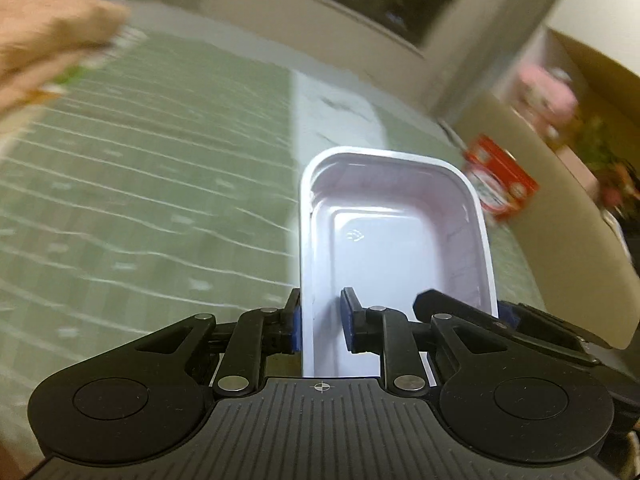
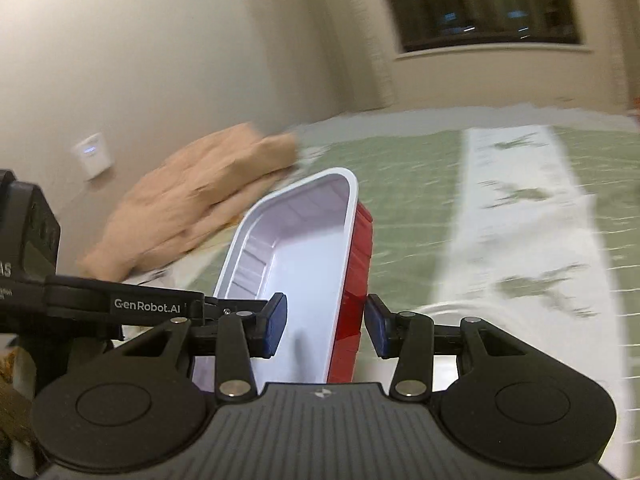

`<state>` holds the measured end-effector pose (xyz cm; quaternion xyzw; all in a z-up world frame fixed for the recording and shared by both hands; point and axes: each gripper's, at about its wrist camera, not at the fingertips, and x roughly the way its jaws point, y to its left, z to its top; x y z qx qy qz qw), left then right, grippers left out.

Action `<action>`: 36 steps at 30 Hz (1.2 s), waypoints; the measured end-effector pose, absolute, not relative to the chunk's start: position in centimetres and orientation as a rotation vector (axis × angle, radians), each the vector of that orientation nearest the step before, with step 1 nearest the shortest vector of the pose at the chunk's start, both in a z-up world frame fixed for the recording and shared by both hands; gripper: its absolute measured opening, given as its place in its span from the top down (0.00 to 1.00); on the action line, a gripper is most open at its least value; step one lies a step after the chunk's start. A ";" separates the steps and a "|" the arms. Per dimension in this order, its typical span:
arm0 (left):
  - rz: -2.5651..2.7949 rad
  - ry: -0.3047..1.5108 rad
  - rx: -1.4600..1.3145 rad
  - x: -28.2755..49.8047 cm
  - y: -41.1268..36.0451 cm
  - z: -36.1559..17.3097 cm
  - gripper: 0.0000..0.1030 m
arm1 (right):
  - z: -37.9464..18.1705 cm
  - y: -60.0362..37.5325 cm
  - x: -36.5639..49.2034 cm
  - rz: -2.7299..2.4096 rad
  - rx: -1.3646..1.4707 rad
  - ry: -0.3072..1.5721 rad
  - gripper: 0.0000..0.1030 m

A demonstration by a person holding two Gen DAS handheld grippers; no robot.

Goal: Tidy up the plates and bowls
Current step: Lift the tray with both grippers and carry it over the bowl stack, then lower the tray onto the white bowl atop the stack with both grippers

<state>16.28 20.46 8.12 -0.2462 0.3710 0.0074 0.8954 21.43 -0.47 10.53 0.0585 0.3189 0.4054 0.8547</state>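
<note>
A rectangular dish [image 1: 400,240], white inside and red outside [image 2: 358,264], hangs in the air between both grippers. My left gripper [image 1: 322,320] is shut on the dish's left wall, one blue pad outside and one inside. My right gripper [image 2: 326,326] is shut on the right wall, the red side against its outer pad. In the left wrist view the right gripper [image 1: 464,306] straddles the far wall. The right wrist view shows the left gripper [image 2: 208,304] reaching the dish from the left. Nothing lies in the dish [image 2: 304,248]. Both views are motion-blurred.
Below lies a green mat [image 1: 140,200] with white grid lines and a white patterned strip [image 2: 520,208]. A tan crumpled bag [image 2: 200,200] sits at the mat's far left. A red box [image 1: 500,180] and pink items [image 1: 548,92] stand at the right. A wall with a window [image 2: 480,4] is behind.
</note>
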 end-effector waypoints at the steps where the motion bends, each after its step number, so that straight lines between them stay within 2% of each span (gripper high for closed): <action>1: -0.012 0.797 -0.519 17.6 19.6 7.9 0.79 | 10.4 -1.5 22.2 0.814 0.120 0.672 0.58; 9: -0.051 0.919 -0.396 22.4 14.5 4.1 0.79 | 5.5 -6.8 26.8 0.699 0.231 0.806 0.58; 15: -0.007 0.855 -0.412 22.5 16.3 4.0 0.79 | 2.2 -4.8 28.1 0.689 0.251 0.857 0.58; 19: 0.013 0.830 -0.425 22.6 17.3 4.5 0.79 | 1.9 -3.6 29.0 0.684 0.244 0.865 0.58; 29: -0.023 0.896 -0.461 20.7 17.6 3.3 0.79 | 2.2 -5.4 26.7 0.727 0.244 0.876 0.58; 31: -0.046 0.901 -0.490 20.4 17.4 3.4 0.76 | 2.7 -5.5 26.0 0.743 0.250 0.876 0.55; 36: -0.057 0.899 -0.475 19.8 16.8 3.9 0.76 | 4.3 -6.0 24.9 0.745 0.230 0.822 0.54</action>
